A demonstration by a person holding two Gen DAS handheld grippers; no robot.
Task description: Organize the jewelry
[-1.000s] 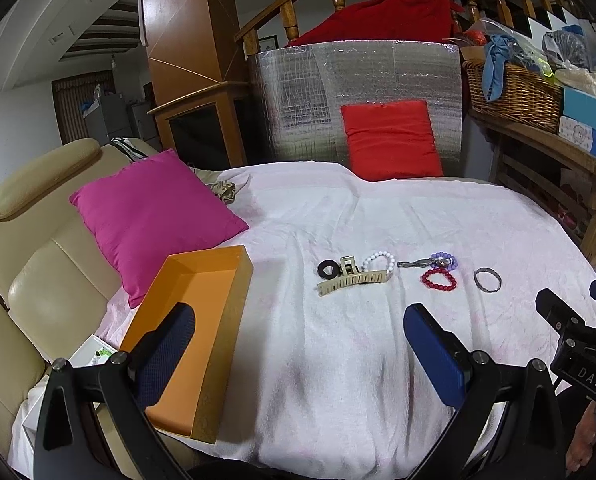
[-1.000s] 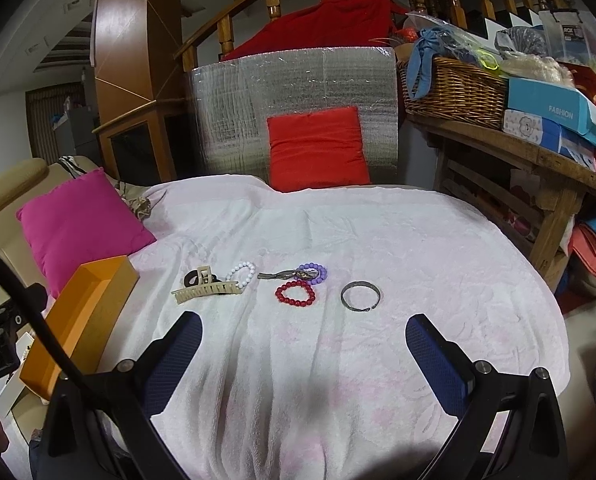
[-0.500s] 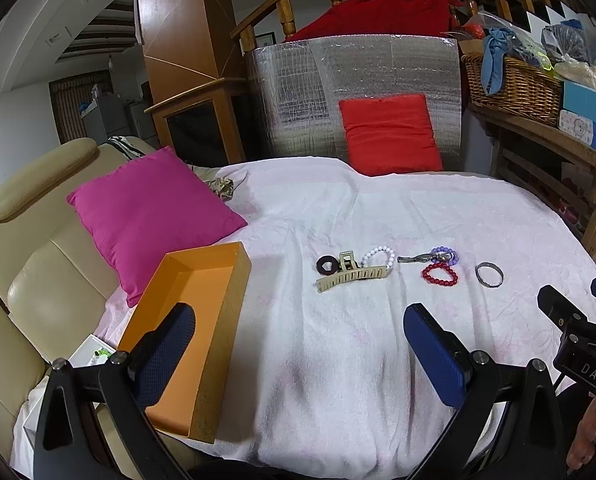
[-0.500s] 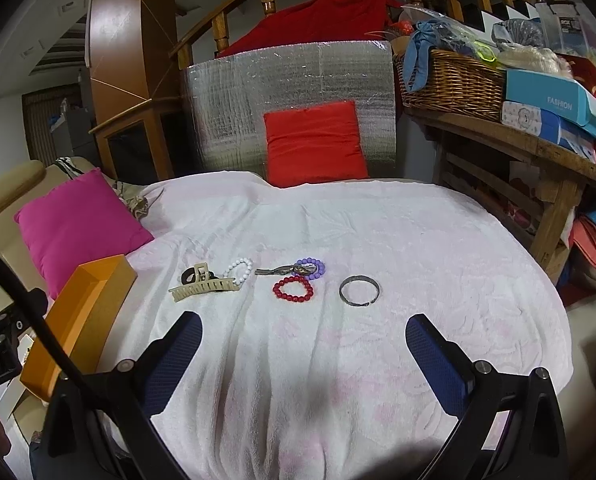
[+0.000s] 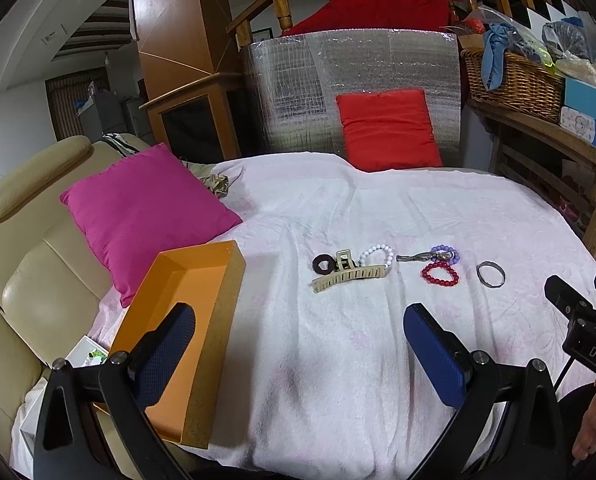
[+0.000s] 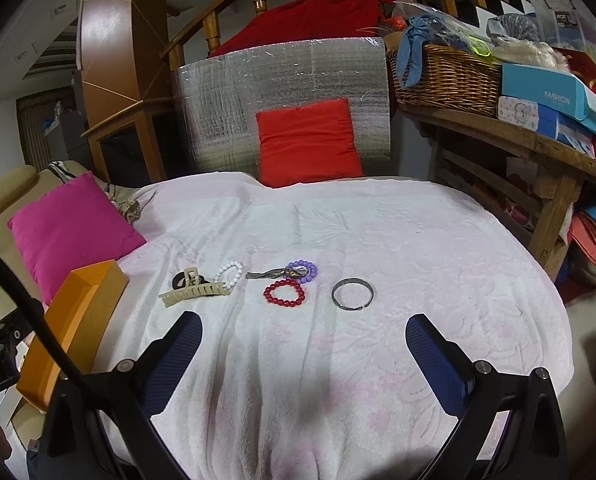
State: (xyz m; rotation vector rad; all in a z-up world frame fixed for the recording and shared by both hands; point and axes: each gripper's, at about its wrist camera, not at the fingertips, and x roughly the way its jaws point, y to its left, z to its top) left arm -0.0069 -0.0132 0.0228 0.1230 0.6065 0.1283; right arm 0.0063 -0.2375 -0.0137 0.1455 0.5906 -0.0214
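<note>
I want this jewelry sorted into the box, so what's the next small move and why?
Probably ease the right gripper forward and down over the metal bangle: its jaws are open and empty, the bangle lies nearest, apart from the other pieces, and the orange box holds nothing yet.

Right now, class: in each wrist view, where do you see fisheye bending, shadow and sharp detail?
Left wrist view: railing bows along the dark rim; soft shadow on the white cloth ahead of the open left gripper. Right wrist view: wooden bench curves; shadow between the right gripper fingers; metal bangle sharp.
</note>
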